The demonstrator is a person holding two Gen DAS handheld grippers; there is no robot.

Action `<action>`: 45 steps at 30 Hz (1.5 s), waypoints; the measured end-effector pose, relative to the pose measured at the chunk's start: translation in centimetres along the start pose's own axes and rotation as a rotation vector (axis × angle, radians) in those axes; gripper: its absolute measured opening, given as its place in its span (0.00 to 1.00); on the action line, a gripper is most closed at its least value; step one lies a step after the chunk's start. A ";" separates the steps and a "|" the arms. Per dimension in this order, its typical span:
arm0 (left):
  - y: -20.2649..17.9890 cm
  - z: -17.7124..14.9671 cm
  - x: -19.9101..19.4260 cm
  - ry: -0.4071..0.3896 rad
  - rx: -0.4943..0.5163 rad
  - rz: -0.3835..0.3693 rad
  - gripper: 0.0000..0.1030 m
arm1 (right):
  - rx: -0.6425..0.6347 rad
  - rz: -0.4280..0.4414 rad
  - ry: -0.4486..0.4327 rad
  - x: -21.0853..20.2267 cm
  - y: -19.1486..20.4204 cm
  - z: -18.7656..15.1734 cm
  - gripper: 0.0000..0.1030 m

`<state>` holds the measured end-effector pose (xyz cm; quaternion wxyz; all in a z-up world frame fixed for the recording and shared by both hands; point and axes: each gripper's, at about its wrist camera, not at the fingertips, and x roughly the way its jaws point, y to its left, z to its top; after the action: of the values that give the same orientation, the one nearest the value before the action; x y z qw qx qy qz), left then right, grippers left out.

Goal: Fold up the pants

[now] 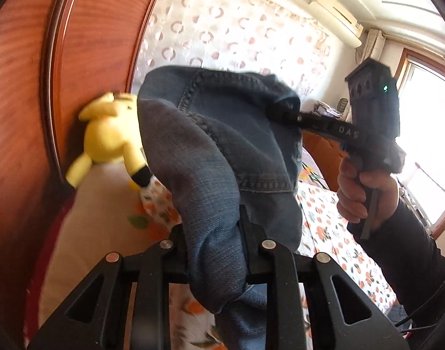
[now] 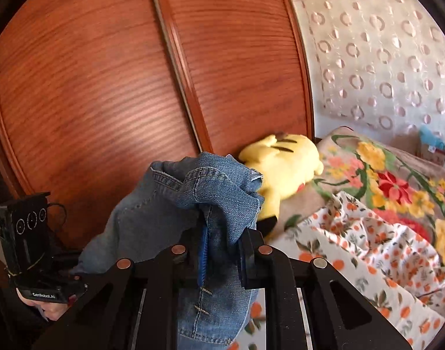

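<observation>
Jeans [image 1: 210, 157] hang bunched in the air above the bed [image 1: 333, 233], stretched between two grippers. Left gripper [image 1: 213, 248]: jaws nearly closed, clamping a thick fold of denim. Right gripper [image 2: 219, 250]: jaws narrow, pinching another gathered bunch. Yellow plush toy [image 2: 283, 166] lies on the floral bedding against the wooden headboard [image 2: 106, 73].

Bed [image 2: 368, 262], covered by an orange-flowered sheet; a floral blanket [image 2: 391, 180] is laid across it, and a yellow plush toy [image 2: 283, 169] is rested against the wooden headboard [image 2: 106, 87].
</observation>
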<state>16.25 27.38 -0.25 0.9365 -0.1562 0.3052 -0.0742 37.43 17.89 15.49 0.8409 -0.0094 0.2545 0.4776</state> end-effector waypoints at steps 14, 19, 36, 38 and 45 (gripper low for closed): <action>0.2 1.2 12.7 0.192 0.050 -0.017 0.26 | 0.169 -0.198 0.135 3.9 -12.5 -8.0 0.17; -0.1 0.8 13.2 0.242 0.077 0.017 0.34 | 0.195 -0.239 0.182 5.5 -14.2 -9.0 0.24; -2.5 3.2 6.3 0.105 0.159 0.073 0.50 | 0.061 -0.345 0.110 1.8 -7.8 -5.5 0.38; -3.6 3.2 6.3 0.101 0.179 0.049 0.50 | 0.055 -0.356 0.105 1.5 -7.1 -5.8 0.38; -4.5 0.4 10.1 0.196 0.190 0.049 0.50 | 0.088 -0.465 0.122 0.6 -7.5 -5.9 0.38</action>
<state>24.39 20.84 -4.00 0.9143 -0.0512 0.3905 -0.0948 41.25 12.75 8.39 0.9109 -0.0598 0.3162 0.2582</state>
